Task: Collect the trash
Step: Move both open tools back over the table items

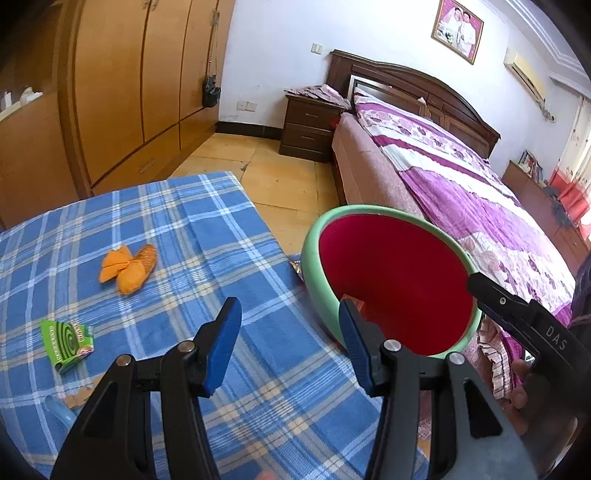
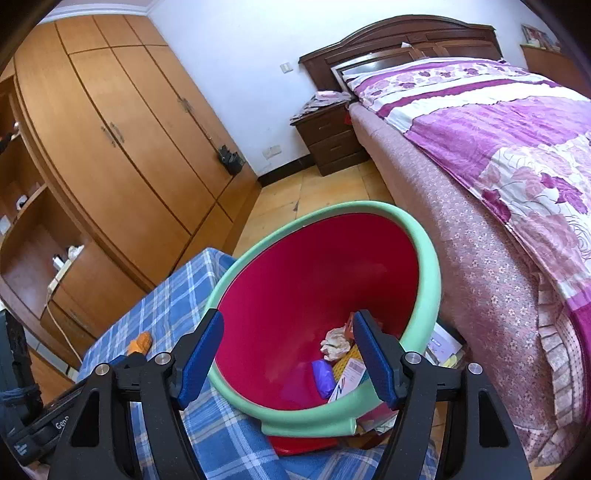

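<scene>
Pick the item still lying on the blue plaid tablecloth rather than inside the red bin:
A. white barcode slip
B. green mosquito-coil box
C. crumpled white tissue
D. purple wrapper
B: the green mosquito-coil box lies on the tablecloth near the orange wrappers, while the tissue, purple wrapper and slip sit inside the bin.

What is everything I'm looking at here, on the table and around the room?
Bin: one, red inside with green rim, tilted at the table edge.
Trash in the bin: crumpled paper, purple wrapper, printed cards.
Orange peel: one pile, on the table.
Green packet: one, near the table's left side.
Tablecloth: one, blue checked.
Wardrobe: one, light wood, left wall.
Nightstand: one, dark wood, beside the bed.
Bed: one, purple flowered cover.
Framed photo: one, on the wall.
Left tool: open, empty.
Right tool: open, over the bin.
</scene>
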Tool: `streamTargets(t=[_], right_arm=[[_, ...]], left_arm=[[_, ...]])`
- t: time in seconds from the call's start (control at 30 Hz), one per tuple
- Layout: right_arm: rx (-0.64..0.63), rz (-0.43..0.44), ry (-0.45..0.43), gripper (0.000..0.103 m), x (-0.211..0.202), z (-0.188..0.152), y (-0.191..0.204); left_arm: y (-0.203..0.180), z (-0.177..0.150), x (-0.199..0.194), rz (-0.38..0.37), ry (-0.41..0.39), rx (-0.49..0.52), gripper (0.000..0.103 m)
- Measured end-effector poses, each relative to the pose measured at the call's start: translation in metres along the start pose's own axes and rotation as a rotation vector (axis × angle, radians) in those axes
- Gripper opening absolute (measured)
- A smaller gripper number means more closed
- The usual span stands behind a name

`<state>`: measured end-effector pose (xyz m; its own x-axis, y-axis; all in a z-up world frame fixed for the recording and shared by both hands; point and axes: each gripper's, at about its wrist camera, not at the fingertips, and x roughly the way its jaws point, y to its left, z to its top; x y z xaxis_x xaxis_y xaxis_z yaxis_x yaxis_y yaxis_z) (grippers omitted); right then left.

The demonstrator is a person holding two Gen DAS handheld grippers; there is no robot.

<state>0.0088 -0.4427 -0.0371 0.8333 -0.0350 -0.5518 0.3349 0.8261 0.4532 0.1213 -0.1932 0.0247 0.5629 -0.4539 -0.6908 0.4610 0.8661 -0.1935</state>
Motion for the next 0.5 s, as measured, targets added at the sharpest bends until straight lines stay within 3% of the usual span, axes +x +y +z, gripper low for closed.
streamTargets(t=[0.5], right_arm=[[-0.063, 0.021, -0.004, 0.077, -0.021, -0.015, 0.032]], left_arm=[[0.046, -0.013, -0.051, 0.085, -0.031, -0.066, 0.056]])
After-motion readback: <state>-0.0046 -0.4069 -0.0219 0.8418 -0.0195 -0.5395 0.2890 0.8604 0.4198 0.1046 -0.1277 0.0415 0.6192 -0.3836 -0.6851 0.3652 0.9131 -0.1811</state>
